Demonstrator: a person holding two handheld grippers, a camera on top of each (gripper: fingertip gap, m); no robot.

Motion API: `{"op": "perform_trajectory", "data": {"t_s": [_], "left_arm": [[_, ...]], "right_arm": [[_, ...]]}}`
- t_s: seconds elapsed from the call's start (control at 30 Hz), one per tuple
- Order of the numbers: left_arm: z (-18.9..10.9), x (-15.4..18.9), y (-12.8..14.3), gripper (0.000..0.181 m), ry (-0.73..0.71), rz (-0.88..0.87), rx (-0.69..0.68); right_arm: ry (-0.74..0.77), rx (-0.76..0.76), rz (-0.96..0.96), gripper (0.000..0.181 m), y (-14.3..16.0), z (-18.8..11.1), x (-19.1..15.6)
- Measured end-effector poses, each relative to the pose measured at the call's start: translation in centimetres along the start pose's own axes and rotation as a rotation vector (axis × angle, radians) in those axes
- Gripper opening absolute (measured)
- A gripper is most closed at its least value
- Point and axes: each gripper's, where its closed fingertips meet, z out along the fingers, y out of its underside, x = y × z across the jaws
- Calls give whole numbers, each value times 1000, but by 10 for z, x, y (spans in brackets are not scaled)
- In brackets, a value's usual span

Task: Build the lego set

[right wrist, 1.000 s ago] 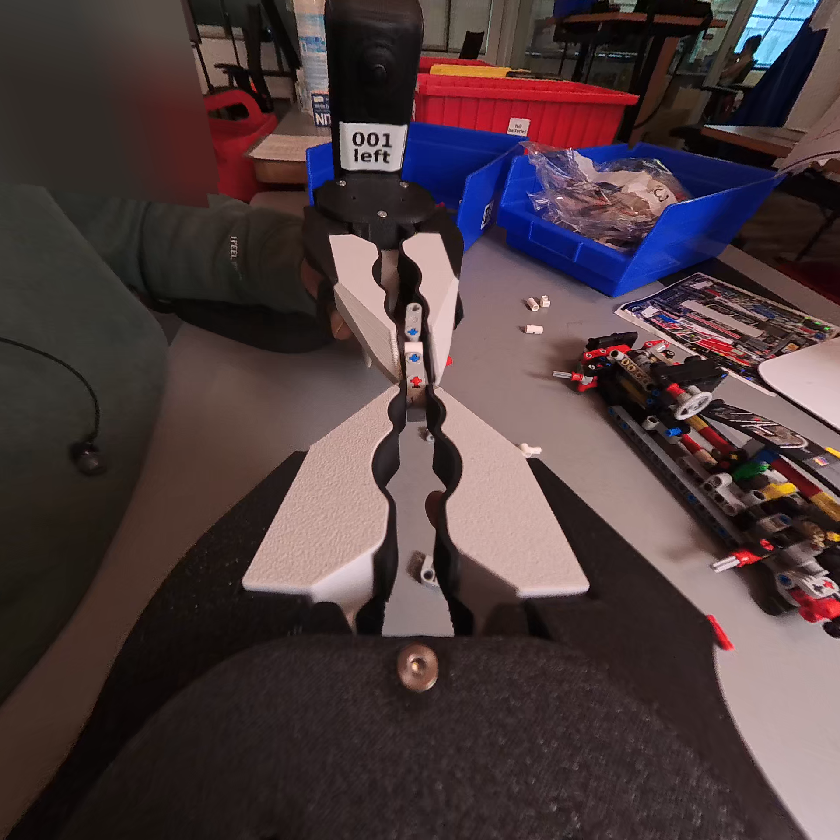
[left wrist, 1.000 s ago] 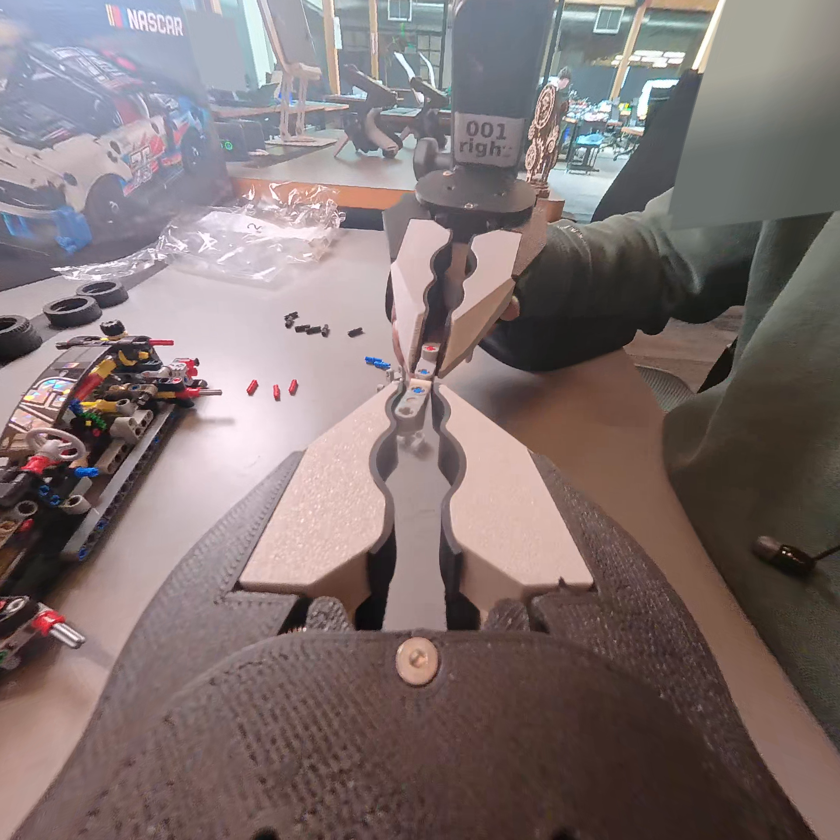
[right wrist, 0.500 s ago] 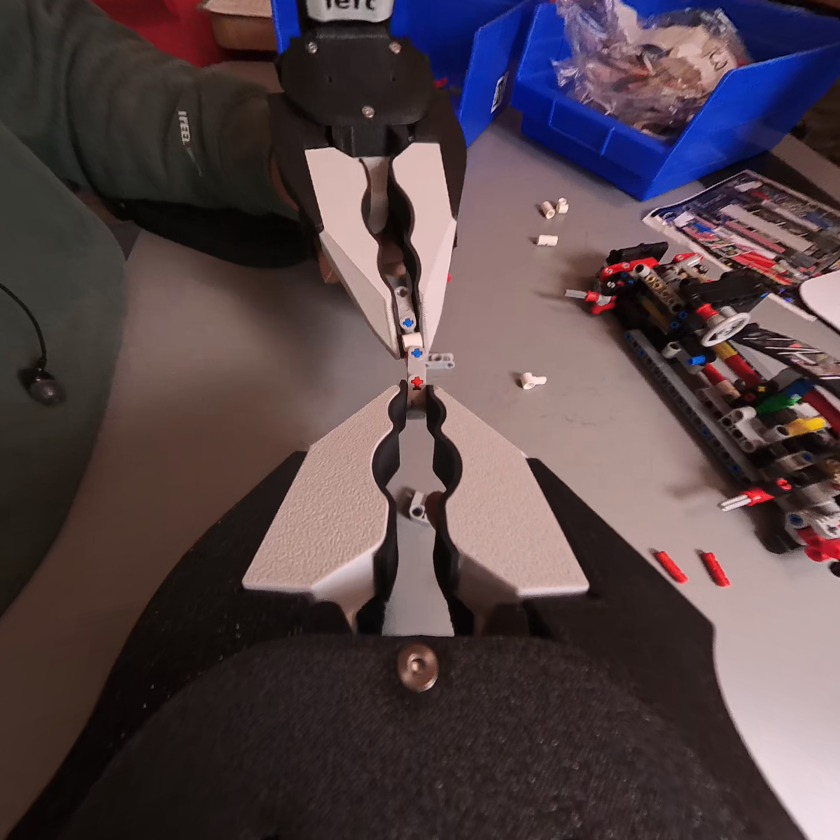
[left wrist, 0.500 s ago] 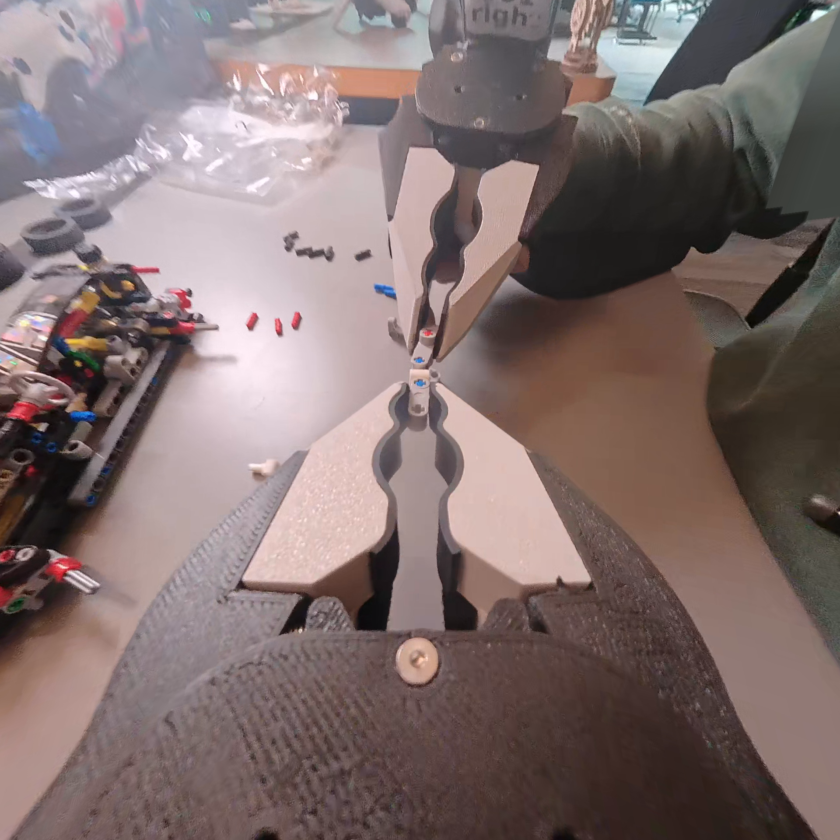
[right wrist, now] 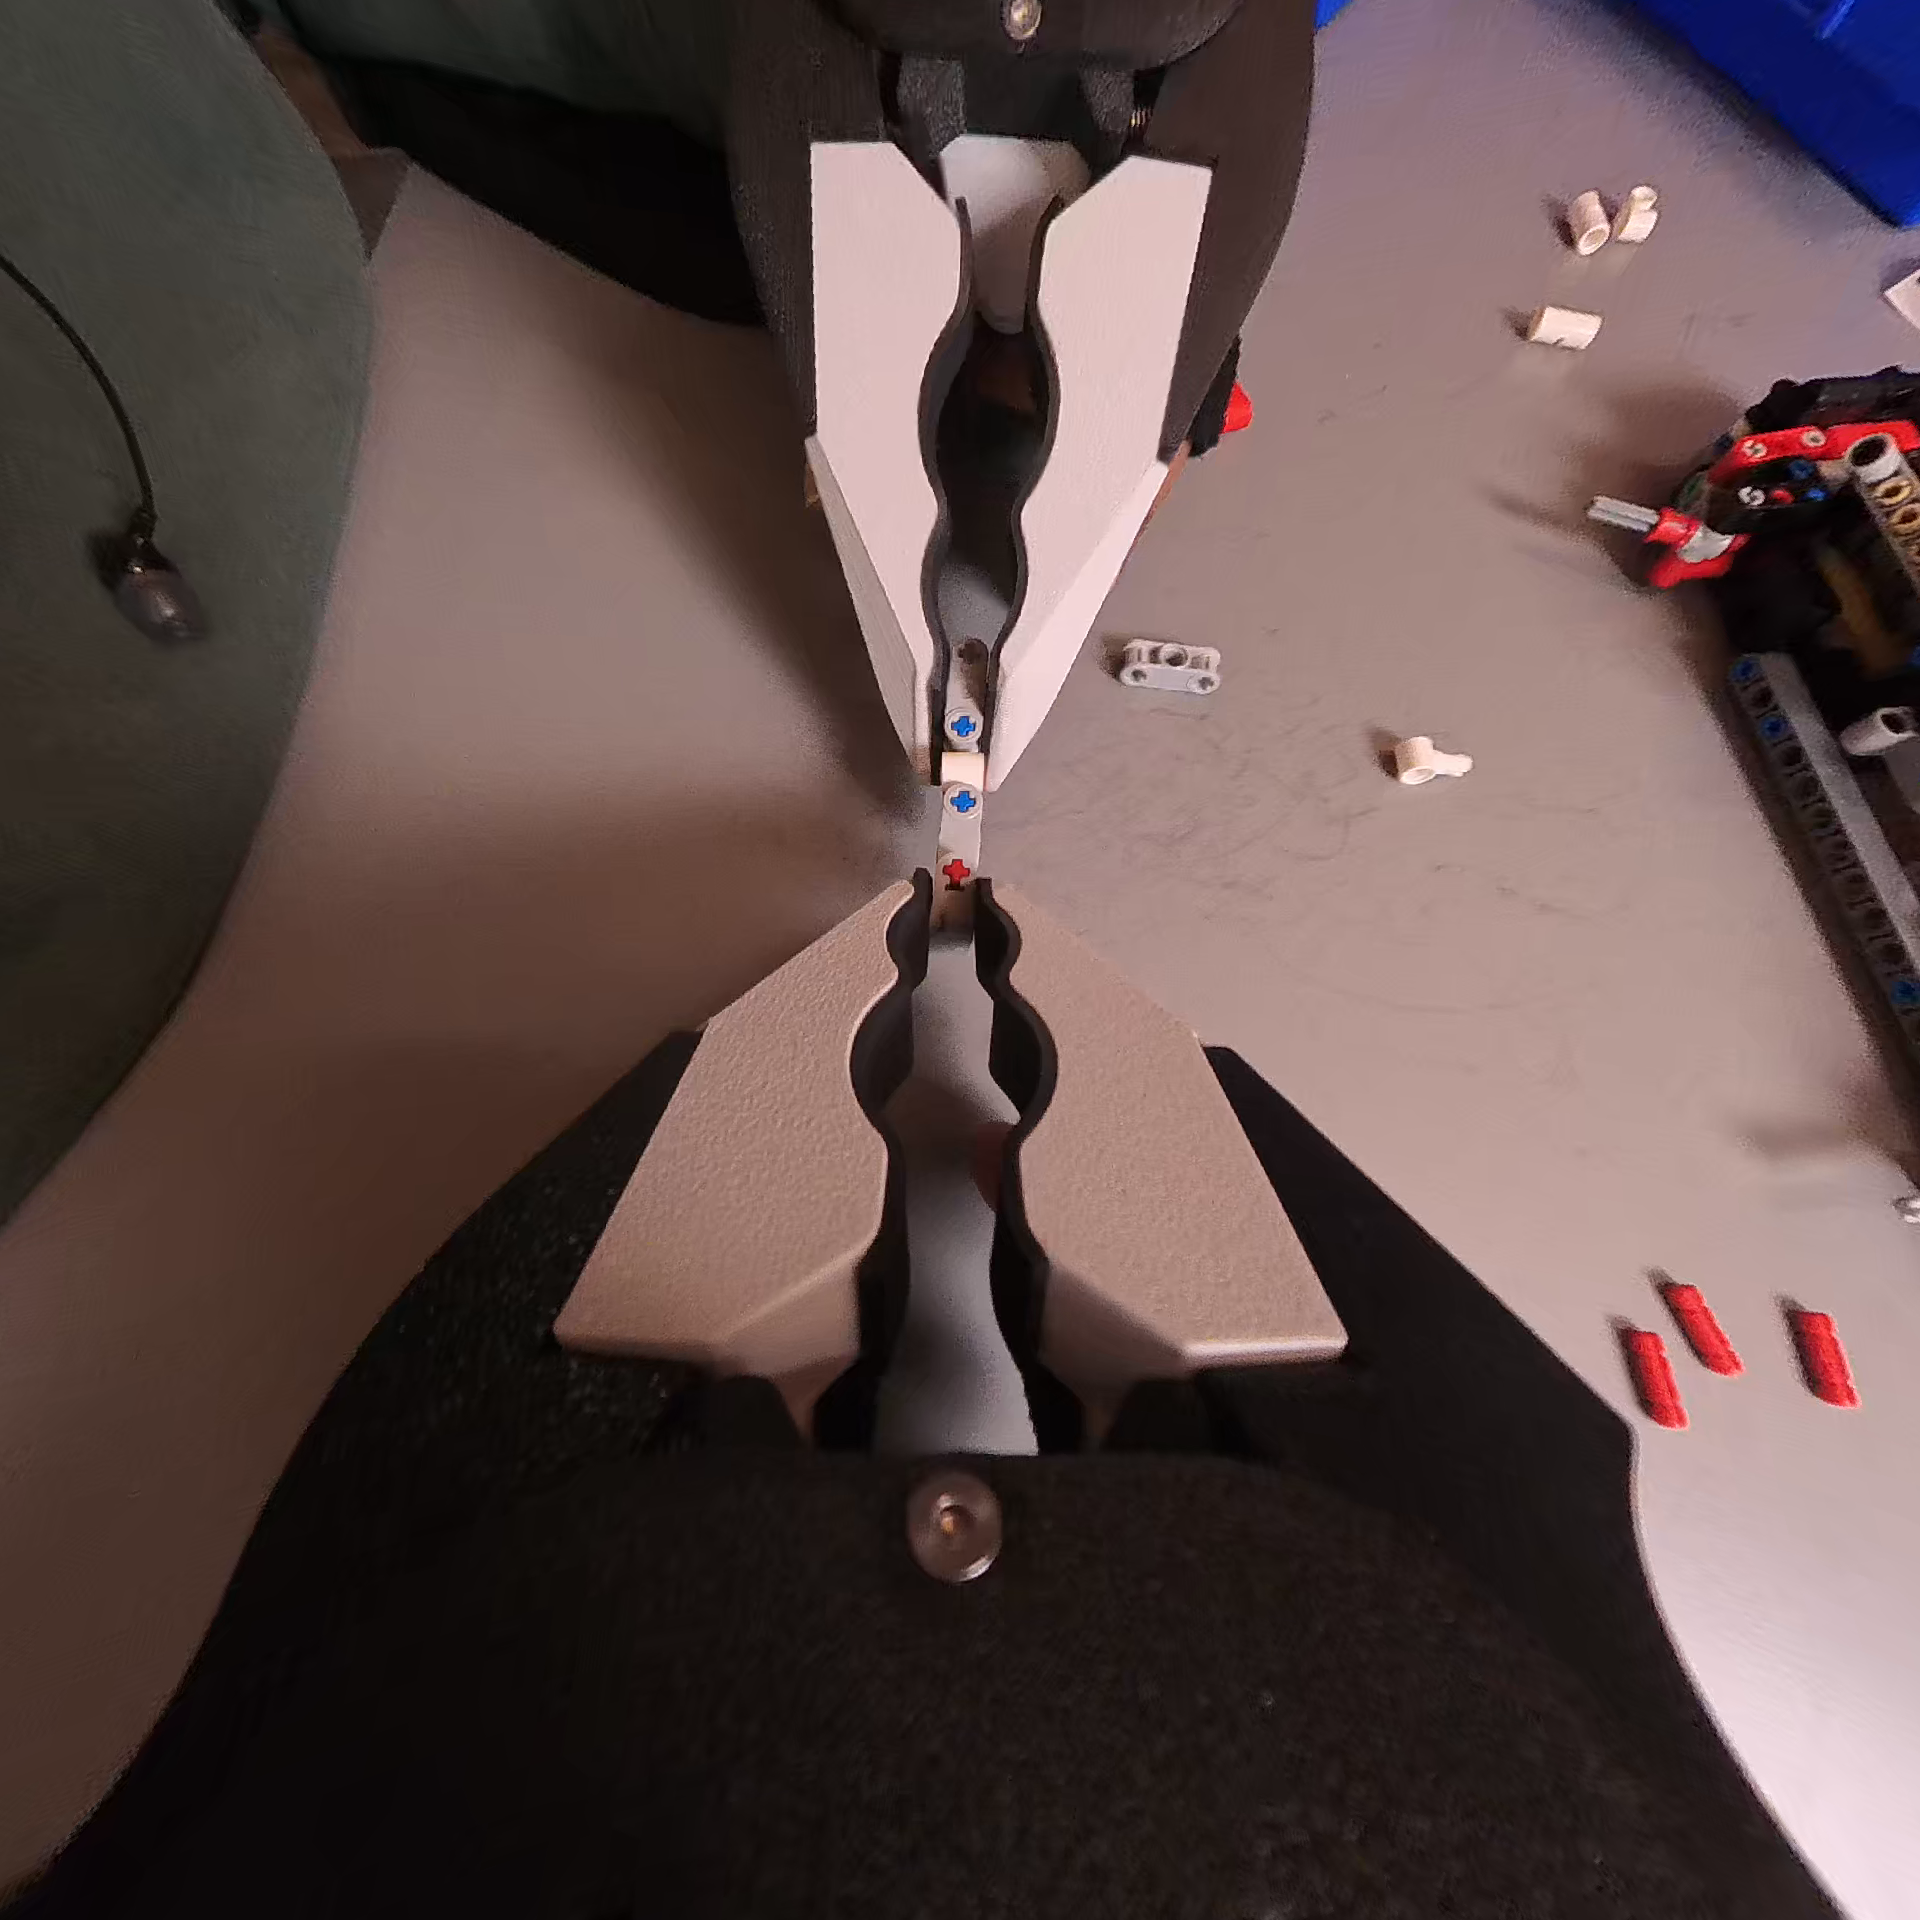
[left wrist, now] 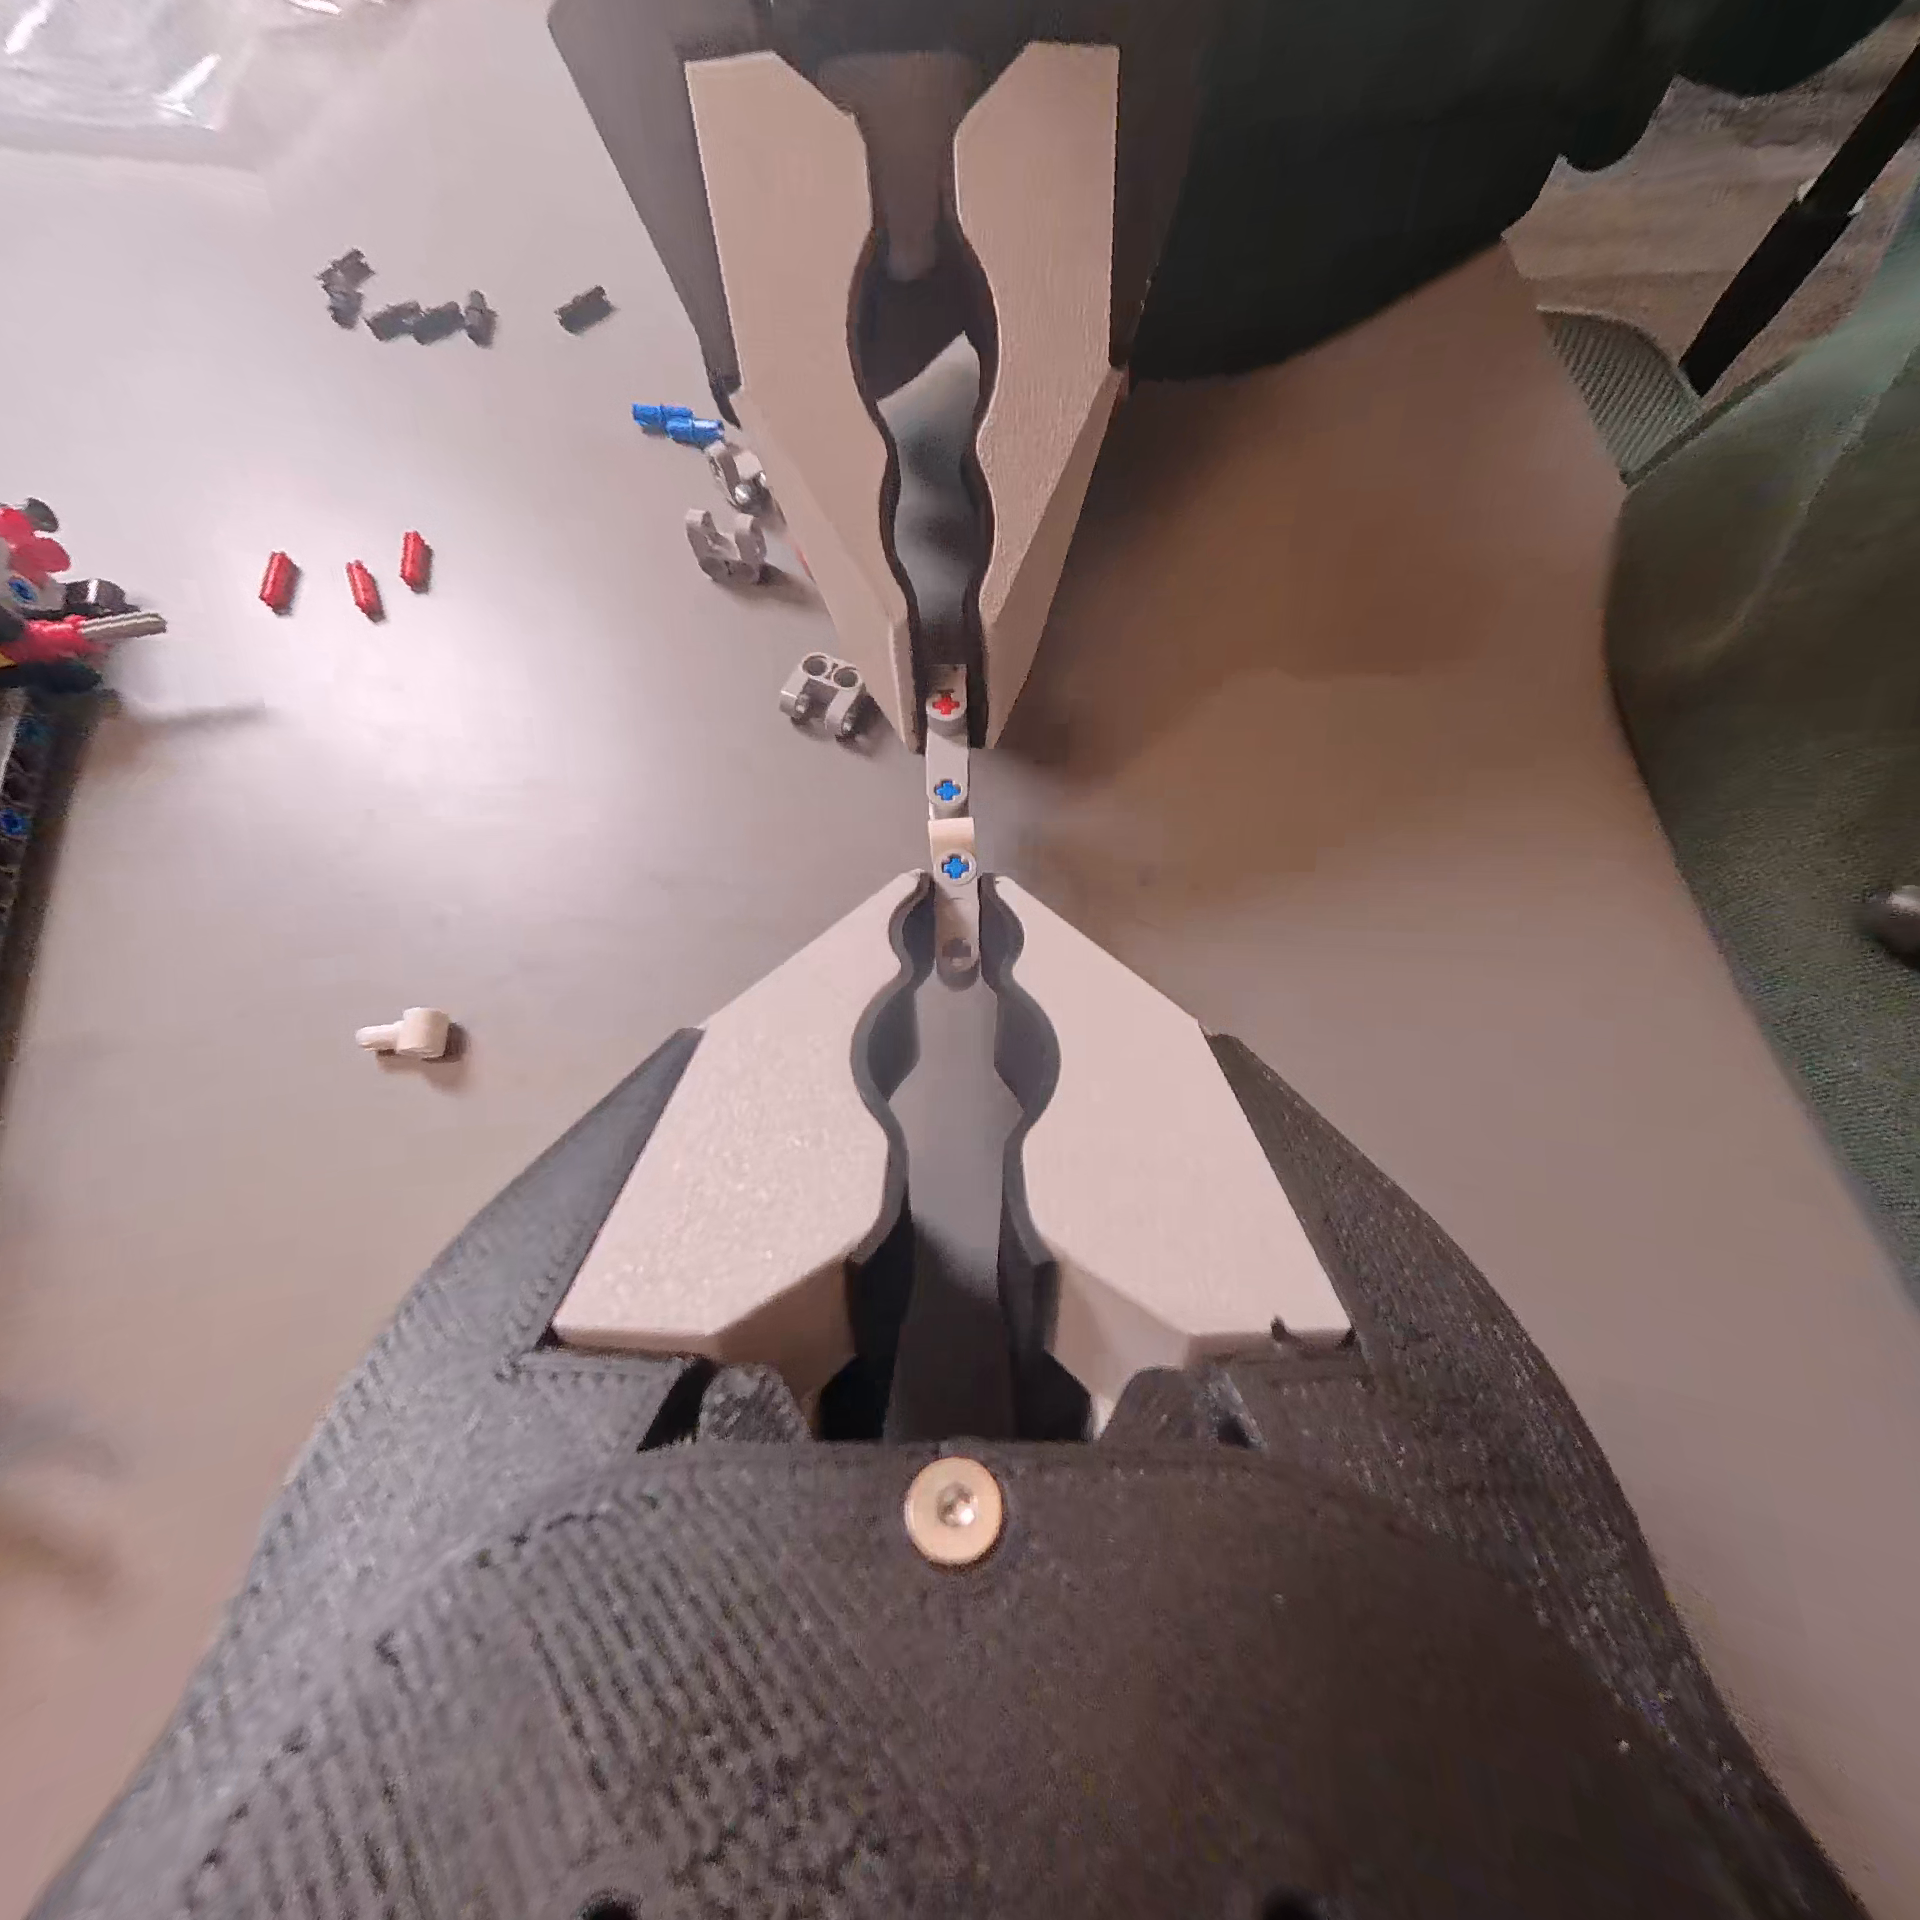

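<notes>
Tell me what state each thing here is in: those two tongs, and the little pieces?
Left tongs: shut on grey link.
Right tongs: shut on the link's red-pin end.
Grey link: held off the table between both tongs.
Red pins: loose on table.
Car chassis: part-built.

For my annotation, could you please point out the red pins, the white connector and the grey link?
red pins (left wrist: 356, 587): left wrist view, middle pin.
white connector (right wrist: 1423, 757): right wrist view, barrel.
grey link (left wrist: 950, 790): left wrist view, blue-pinned middle.

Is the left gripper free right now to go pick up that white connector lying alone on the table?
Probably not: the left gripper is shut on the small grey assembly, also pinched by the right gripper. The path to the white connector looks clear.
</notes>
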Motion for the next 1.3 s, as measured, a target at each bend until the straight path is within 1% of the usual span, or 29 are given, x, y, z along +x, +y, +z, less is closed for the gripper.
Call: {"op": "perform_trajectory", "data": {"t_s": [0.07,0.13,0.23,0.27,0.3,0.33,0.37,0.43,0.47,0.53,0.6,0.7,0.77,0.8,0.9,0.93,0.97,1.0,1.03,1.07,1.1,1.17,1.23,1.3], "left_arm": [[4,0,8,6,-31,41,-62],[4,-2,9,8,-62,68,-77],[2,-6,9,22,-78,52,-81],[2,-5,8,22,-69,44,-75],[2,-3,7,18,-55,40,-69],[2,-2,6,9,-48,43,-66],[3,-2,6,6,-54,49,-71],[4,-3,8,6,-64,61,-87],[4,-3,7,6,-66,64,-84],[4,-4,6,6,-73,64,-76],[0,-3,1,13,-53,40,-38],[-17,-4,-18,23,9,-60,89],[-31,-12,-28,23,9,-123,169],[-36,-18,-29,23,-6,-146,189],[-42,-27,-27,21,-38,-186,206],[-42,-30,-27,19,-46,-202,212],[-42,-31,-29,19,-51,-219,228],[-42,-33,-33,19,-53,-235,259],[-43,-35,-39,19,-61,-251,306],[-45,-37,-46,19,-77,-263,362],[-49,-40,-54,21,-107,-262,419],[-58,-44,-70,22,-205,-202,509],[-68,-46,-83,23,-320,-110,556],[-75,-46,-93,23,-395,-68,588]], "right_arm": [[4,-30,-6,6,4,1,0],[7,-51,-13,6,7,1,1],[3,-71,-9,5,10,-1,0],[6,-77,-14,5,10,-1,0],[9,-83,-18,5,11,-1,0],[12,-87,-23,6,11,-2,0],[12,-91,-31,8,12,-3,0],[11,-104,-33,20,14,-11,1],[14,-97,-22,22,13,-17,3],[45,-88,8,23,15,-28,12],[93,-117,25,23,24,-34,23],[112,-158,25,26,31,-27,26],[130,-194,-11,27,32,-17,26],[138,-210,-36,24,32,-13,25],[188,-253,-80,16,32,-15,31],[214,-225,-78,16,28,-19,35],[236,-157,-63,16,18,-25,40],[263,-57,-45,16,2,-33,45],[296,69,-21,16,-17,-43,50],[294,206,25,16,-37,-52,52],[264,338,105,16,-55,-61,51],[187,589,362,16,-84,-75,56],[95,769,651,15,-97,-79,63],[50,928,843,16,-105,-80,69]]}}
